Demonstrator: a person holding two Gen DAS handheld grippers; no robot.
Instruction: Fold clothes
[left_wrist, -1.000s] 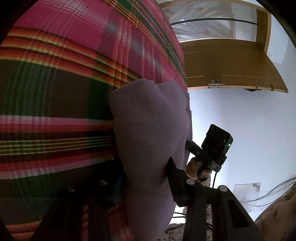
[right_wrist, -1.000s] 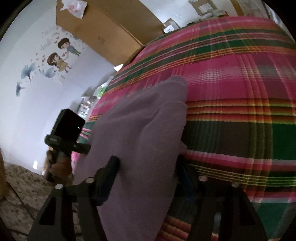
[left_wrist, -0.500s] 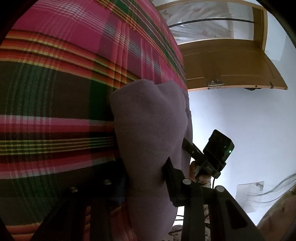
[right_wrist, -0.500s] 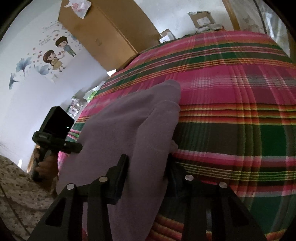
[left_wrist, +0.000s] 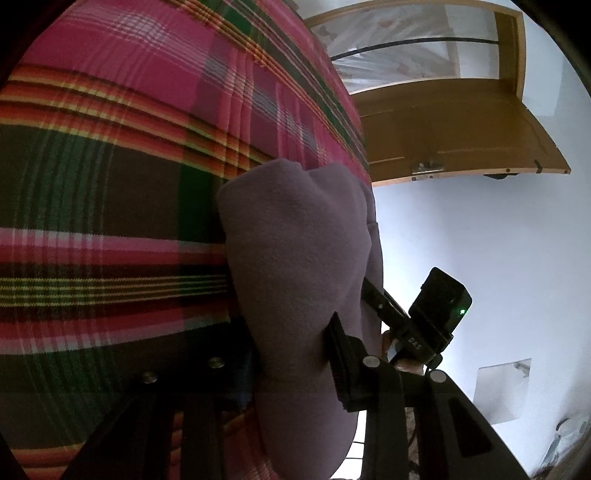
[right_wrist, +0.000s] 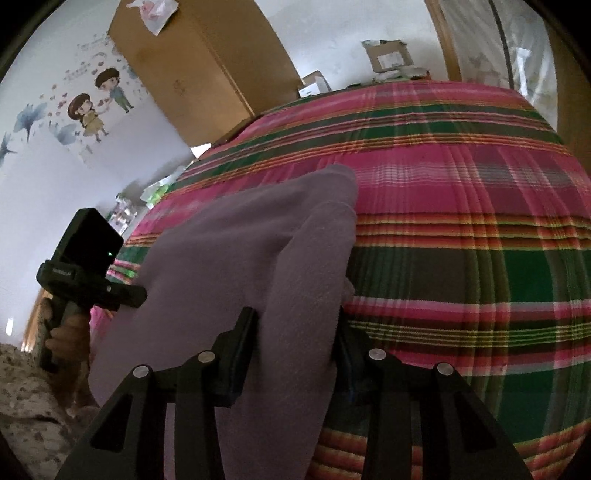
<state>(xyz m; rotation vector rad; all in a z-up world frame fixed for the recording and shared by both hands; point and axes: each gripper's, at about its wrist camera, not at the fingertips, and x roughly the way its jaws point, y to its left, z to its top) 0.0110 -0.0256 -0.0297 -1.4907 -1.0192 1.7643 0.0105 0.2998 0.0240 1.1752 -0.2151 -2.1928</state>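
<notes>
Left claw is clenched on a fold of the mauve garment, cloth bunched between its black fingers; right claw grasps the same garment at another edge in like manner. The garment hangs between the two claws, draped over the near edge of a bed with a pink, green and brown plaid cover. Beyond: a wooden door in the left view; a tall cabinet and cartoon wall stickers in the right view.
</notes>
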